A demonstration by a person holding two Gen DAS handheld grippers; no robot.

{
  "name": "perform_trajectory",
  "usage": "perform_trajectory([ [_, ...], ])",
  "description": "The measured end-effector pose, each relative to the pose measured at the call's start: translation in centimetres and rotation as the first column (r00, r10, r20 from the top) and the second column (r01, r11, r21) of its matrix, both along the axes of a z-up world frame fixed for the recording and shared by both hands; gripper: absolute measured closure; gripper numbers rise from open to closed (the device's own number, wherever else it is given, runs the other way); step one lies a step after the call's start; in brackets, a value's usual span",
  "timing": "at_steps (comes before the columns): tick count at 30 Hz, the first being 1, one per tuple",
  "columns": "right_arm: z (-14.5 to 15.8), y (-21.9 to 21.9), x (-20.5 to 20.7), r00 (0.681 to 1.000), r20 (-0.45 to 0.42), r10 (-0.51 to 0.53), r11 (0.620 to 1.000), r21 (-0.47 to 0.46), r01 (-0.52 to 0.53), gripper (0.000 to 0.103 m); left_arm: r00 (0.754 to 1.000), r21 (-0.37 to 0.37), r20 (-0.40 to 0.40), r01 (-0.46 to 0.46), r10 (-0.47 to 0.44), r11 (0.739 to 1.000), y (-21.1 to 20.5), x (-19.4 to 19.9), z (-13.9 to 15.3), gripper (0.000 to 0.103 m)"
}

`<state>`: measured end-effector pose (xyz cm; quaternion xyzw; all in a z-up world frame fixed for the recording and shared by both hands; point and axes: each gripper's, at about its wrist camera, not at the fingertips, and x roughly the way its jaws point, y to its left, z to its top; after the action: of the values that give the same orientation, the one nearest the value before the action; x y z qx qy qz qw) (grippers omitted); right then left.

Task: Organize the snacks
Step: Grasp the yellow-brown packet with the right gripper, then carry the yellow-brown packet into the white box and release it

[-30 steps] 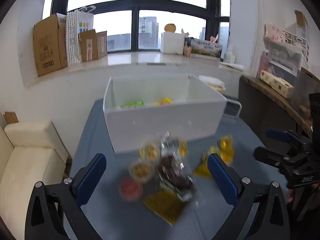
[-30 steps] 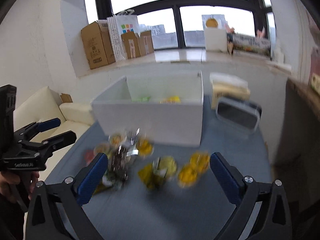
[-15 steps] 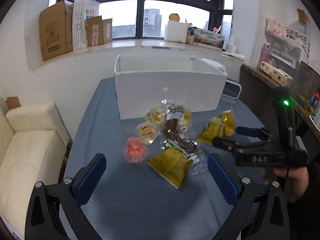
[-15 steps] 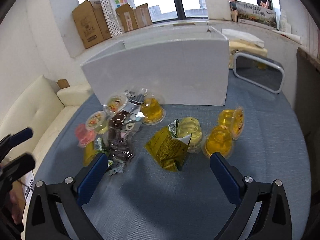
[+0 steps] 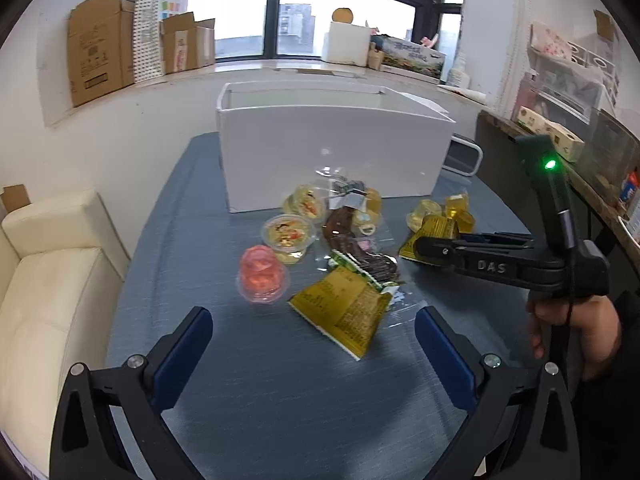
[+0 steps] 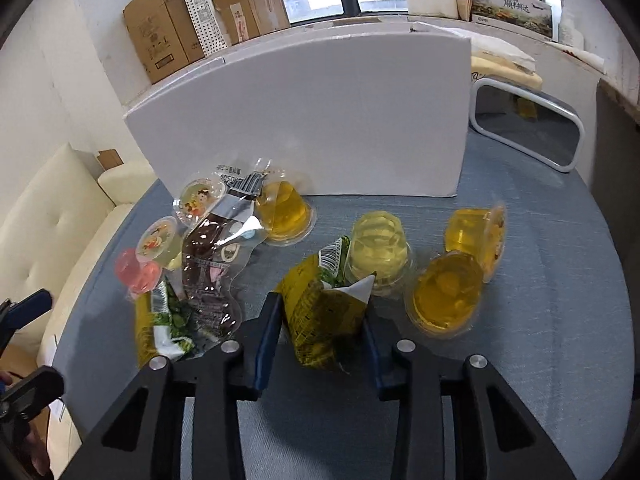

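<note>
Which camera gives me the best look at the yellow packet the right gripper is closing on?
Right wrist: the yellow packet fills the centre, pinched by the right gripper. Left wrist shows only its edge beside that gripper's tip.

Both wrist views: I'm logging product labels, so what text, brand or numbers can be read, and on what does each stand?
"DAS": side of the right gripper, shut on a yellow snack packet.
Chinese characters: long printed box on the windowsill; too small to transcribe surely.
Barcode digits: clear wrapper of dark snacks; blurred.
Print on the flat yellow packet and cardboard boxes: unreadable.
</note>
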<state>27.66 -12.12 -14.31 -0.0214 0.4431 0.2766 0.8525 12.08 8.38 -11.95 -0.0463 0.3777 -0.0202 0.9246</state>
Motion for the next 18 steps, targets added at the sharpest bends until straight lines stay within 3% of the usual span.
perform_trajectory([
  [14, 4.5, -4.8, -4.9, 0.996, 0.088, -0.018, 0.997, 0.081, 0.011, 0.064, 0.989, 0.071, -0.101, 0.114, -0.107, 0.991, -2.6, 5.6, -3.4, 0.0],
  [18, 5.3, -5.1, -4.8, 0.995, 0.093, -0.023, 0.996, 0.086, 0.015, 0.064, 0.983, 0.046, -0.143, 0.12, -0.112, 0.992, -2.5, 7.1, -4.5, 0.0],
])
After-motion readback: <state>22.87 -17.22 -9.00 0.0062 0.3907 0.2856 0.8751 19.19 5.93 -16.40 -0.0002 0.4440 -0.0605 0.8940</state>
